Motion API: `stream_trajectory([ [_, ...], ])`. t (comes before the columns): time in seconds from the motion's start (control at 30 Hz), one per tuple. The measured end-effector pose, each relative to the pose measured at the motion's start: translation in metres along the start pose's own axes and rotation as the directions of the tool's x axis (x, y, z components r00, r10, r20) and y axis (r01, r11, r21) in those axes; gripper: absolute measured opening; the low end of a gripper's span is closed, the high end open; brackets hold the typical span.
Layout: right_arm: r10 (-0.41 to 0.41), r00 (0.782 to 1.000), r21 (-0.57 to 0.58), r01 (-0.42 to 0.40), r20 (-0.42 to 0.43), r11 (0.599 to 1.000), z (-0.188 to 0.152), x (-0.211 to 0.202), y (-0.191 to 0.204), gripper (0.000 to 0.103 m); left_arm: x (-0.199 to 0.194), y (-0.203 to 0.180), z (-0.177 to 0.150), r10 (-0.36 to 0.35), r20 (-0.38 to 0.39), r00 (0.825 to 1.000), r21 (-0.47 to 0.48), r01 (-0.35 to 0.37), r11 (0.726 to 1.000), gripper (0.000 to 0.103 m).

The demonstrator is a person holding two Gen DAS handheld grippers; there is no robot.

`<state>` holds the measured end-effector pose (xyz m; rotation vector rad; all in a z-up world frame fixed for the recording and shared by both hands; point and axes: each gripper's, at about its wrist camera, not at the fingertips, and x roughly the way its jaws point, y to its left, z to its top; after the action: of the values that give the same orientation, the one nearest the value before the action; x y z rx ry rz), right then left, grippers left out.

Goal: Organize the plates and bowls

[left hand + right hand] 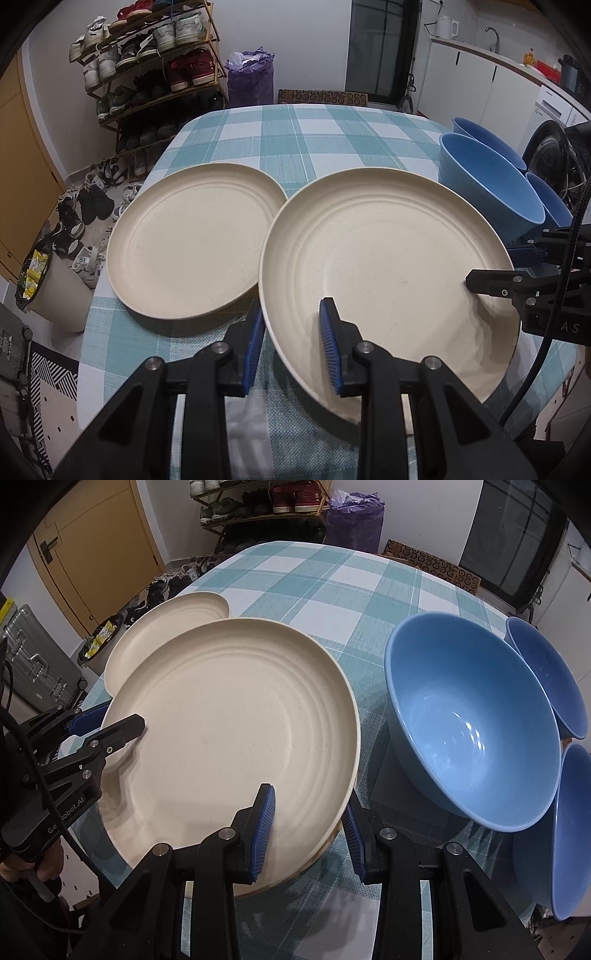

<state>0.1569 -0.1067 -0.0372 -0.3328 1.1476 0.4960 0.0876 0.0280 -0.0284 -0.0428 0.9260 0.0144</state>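
Held at two rim spots: near plate, pinched by left gripper and right gripper, just over the bench. Partly over the second plate. Could tip, slip, or bump the blue bowls beside it.

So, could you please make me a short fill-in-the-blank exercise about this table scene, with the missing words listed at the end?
1. Both grippers grip the rim of the same cream ____.
2. The held plate partly hides a second plate of the colour ____.
3. The number of blue bowls, counting the nearest bowl, is ____.
4. The tablecloth has a ____ pattern in teal and white.

Missing words: plate; cream; three; checked
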Motion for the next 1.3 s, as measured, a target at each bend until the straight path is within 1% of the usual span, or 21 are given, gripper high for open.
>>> stream_trajectory([
  [0.37, -0.029, 1.0, -0.019, 0.029, -0.004, 0.999, -0.002, 0.007, 0.004, 0.037, 0.007, -0.001, -0.004, 0.006, -0.015, 1.0, 0.01, -0.006, 1.0, 0.028],
  [0.83, -0.058, 0.998, -0.019, 0.058, -0.011, 0.998, -0.005, 0.015, 0.004, 0.037, 0.016, -0.007, -0.009, 0.033, -0.033, 0.999, 0.032, -0.032, 0.999, 0.028],
  [1.1, -0.078, 0.997, -0.029, 0.078, 0.002, 0.996, -0.009, 0.015, 0.007, 0.037, 0.016, -0.01, -0.01, 0.05, -0.035, 0.998, 0.048, -0.048, 0.998, 0.028],
  [1.3, -0.121, 0.993, -0.055, 0.122, 0.008, 0.991, -0.012, 0.015, 0.012, 0.037, 0.017, -0.012, -0.011, 0.062, -0.035, 0.997, 0.055, -0.06, 0.997, 0.028],
])
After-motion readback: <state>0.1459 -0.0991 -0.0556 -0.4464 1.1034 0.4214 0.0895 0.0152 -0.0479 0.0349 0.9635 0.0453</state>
